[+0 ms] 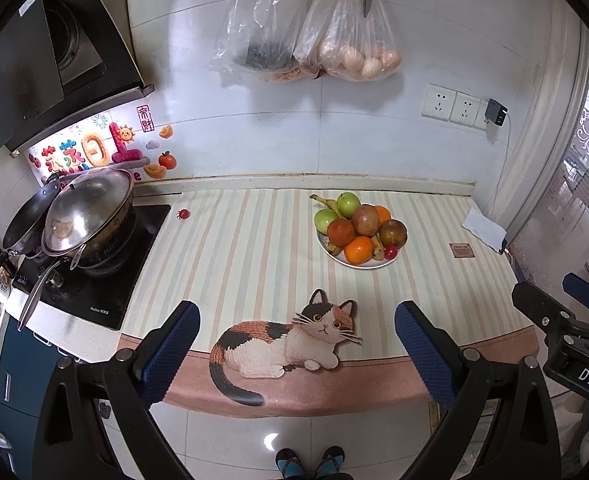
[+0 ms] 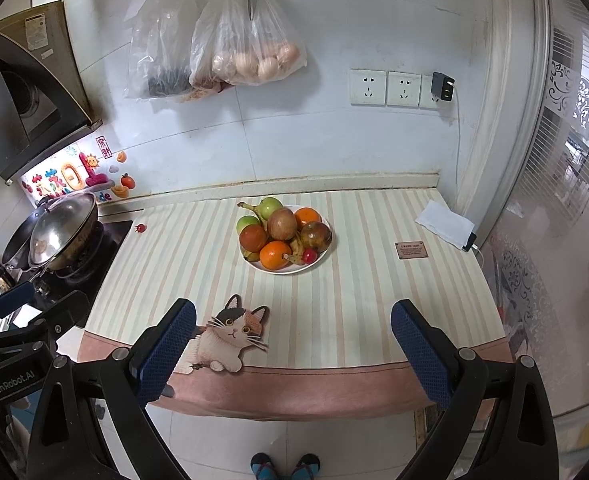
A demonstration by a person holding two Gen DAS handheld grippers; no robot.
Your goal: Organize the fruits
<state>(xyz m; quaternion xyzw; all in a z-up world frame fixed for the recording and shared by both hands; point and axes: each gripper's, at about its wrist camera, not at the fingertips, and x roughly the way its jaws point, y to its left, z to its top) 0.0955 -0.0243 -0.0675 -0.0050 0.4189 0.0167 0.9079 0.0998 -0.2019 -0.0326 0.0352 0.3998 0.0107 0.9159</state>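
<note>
Left gripper [image 1: 296, 348] and right gripper [image 2: 292, 346] both spread wide, empty, hovering over worktop's [image 2: 374, 300] near edge. Farther back, plate [image 2: 318, 262] heaped with fruit; one small red fruit [image 2: 140, 228] stray beside stove. Likely last step: reach left, pinch gently, carry to plate.

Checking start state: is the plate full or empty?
Full: the plate is heaped with fruit, including an orange and a green apple.
</note>
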